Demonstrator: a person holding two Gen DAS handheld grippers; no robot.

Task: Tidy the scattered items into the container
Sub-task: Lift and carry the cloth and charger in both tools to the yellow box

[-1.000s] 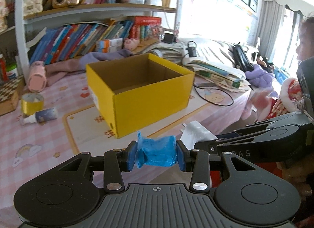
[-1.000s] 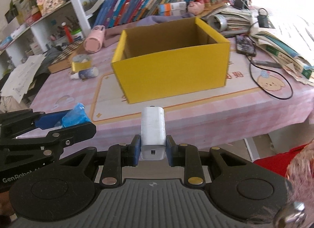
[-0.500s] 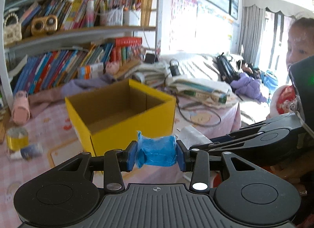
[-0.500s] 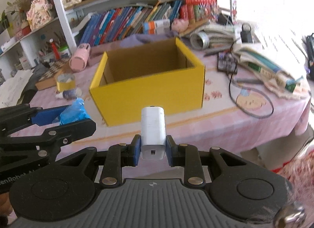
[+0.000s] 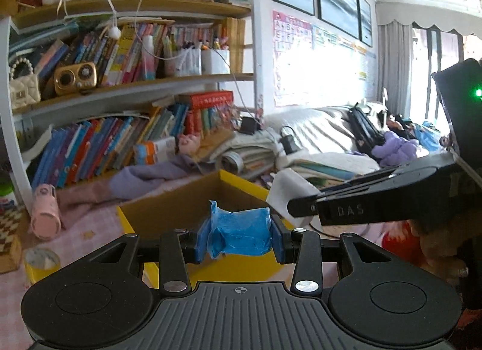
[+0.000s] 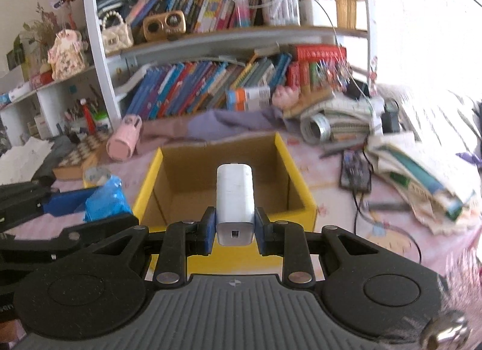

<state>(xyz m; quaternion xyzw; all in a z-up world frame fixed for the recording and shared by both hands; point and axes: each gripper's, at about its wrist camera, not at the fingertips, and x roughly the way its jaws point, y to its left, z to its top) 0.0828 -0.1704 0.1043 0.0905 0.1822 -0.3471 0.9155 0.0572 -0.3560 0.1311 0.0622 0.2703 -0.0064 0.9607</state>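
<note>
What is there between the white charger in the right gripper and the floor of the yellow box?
Nothing: in the right wrist view the white charger held by the right gripper hangs over the bare brown floor of the yellow box.

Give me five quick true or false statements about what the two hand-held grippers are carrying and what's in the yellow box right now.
1. The left hand-held gripper holds a crumpled blue plastic packet. True.
2. The right hand-held gripper is empty. False: it is shut on a white rectangular charger block.
3. The open yellow cardboard box shows a bare brown floor. True.
4. The pink cylindrical bottle lies inside the box. False: it lies on the pink tablecloth, left of the box and behind it.
5. The white block already rests on the box floor. False: it is clamped between the pads, above the box.
</note>
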